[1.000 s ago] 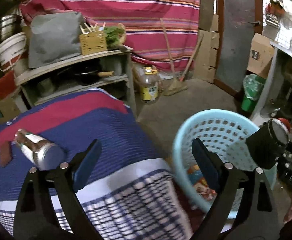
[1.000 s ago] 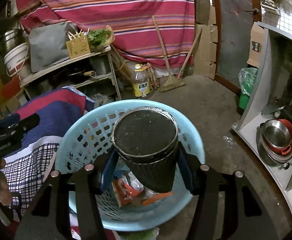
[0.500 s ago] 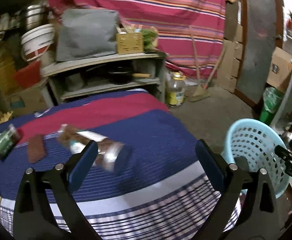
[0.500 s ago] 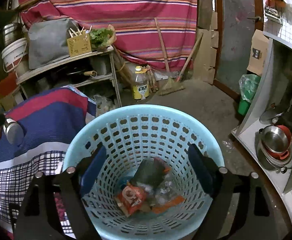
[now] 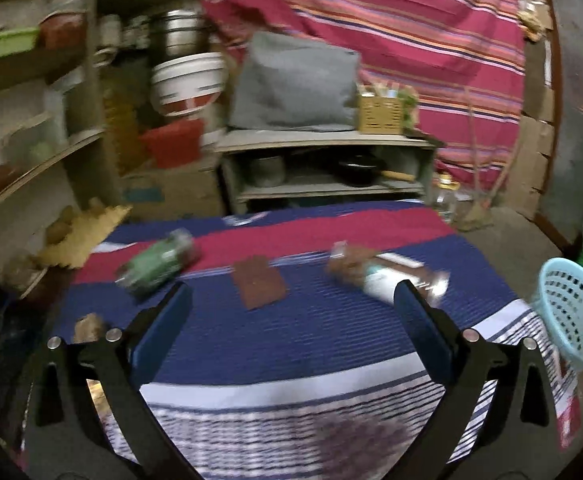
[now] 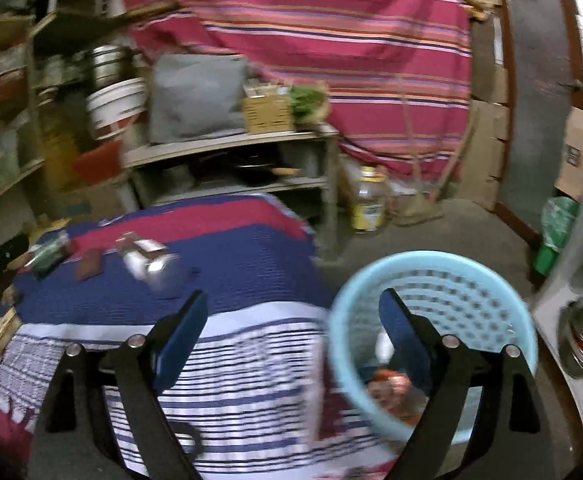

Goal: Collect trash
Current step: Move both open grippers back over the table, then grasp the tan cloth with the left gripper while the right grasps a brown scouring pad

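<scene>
On the striped blue-red cloth [image 5: 315, 344] covering the tabletop, left wrist view: three trash items, all motion-blurred. Silver-and-brown bottle [image 5: 387, 276] lies on its side, shiny base toward the right, brown cap end toward the left. Flat brown wrapper [image 5: 259, 282] lies near the cloth's middle. Green can [image 5: 157, 264] lies tipped over on the left, on the red band. Left gripper [image 5: 291, 316] jaws spread wide, nothing between them. Wrapper sits just ahead of the gap, roughly centred; bottle is just past the right finger's tip, partly hidden by it; can is ahead of the left finger. Gripper hovers above the cloth, level, pointing toward the grey shelf [image 5: 323, 144]. Light blue basket [image 5: 571, 320] shows at the far right edge, off the tabletop.

Right wrist view: basket [image 6: 431, 276] stands on the floor just beside the cloth's right edge, perforated walls, orange-red wrapper scraps [image 6: 387, 384] at its bottom, blurred. Right gripper [image 6: 291, 328] jaws released, wide apart, empty. Its right finger overlaps the basket's interior; its left finger hangs over the cloth [image 6: 227, 360]. Bottle [image 6: 147, 260] lies well ahead and left of the jaws; wrapper [image 6: 89, 266] and can [image 6: 47, 254] lie farther left. Gripper is tilted down, aimed between the tabletop and the basket.
</scene>
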